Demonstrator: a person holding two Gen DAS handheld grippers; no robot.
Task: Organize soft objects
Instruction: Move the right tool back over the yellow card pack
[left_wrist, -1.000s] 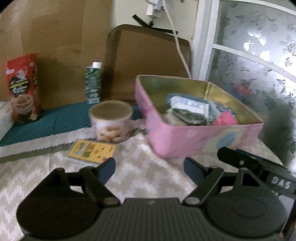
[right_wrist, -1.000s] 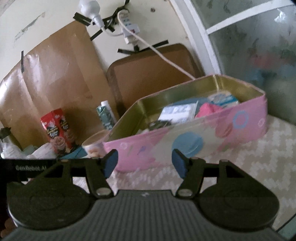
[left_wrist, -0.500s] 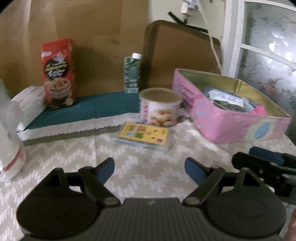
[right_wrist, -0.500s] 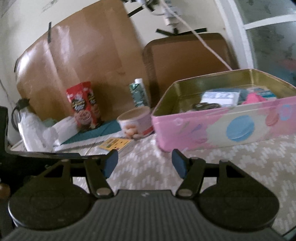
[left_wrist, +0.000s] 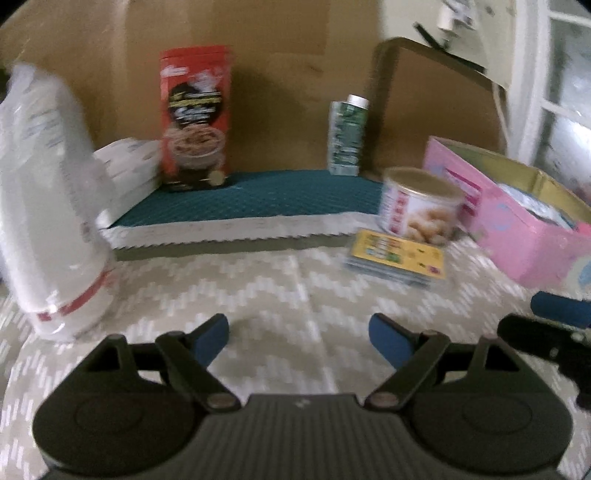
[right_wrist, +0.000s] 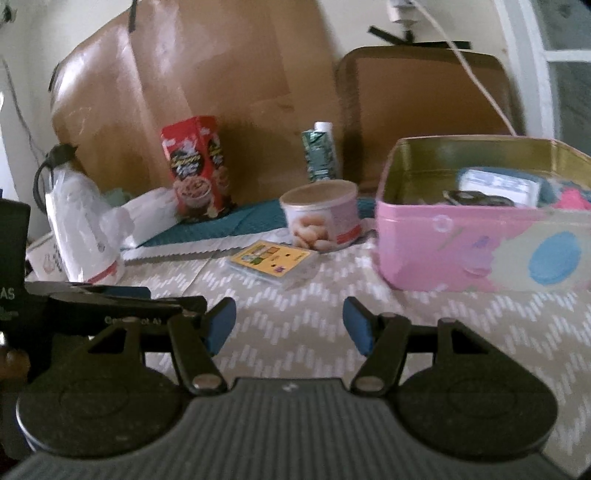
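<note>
Left gripper (left_wrist: 297, 334) and right gripper (right_wrist: 288, 323), both with jaws spread wide and nothing between the blue pads, poised above the zigzag-patterned tablecloth (left_wrist: 258, 280). The nearest soft item, a flat yellow packet (right_wrist: 272, 260) in clear wrap, probably pocket tissues, lies on the cloth just in front of the round snack tin (right_wrist: 320, 220) and well left of the pink tin box (right_wrist: 480, 251), which already holds a white-and-blue pack, a pink cloth-like item and a dark object too blurred to name. At far left stands a sleeve of white cups in thin plastic film (left_wrist: 48, 206); a red cereal box (left_wrist: 195, 118) and a small green carton (left_wrist: 347, 134) stand at the back on the teal mat (left_wrist: 251, 199). The packet is judged light, compressible and slippery in its film; it lies flat, so a pinch across its short sides, pads meeting the edges low against the cloth, seems soundest. The film may slide or crumple under pressure.
</note>
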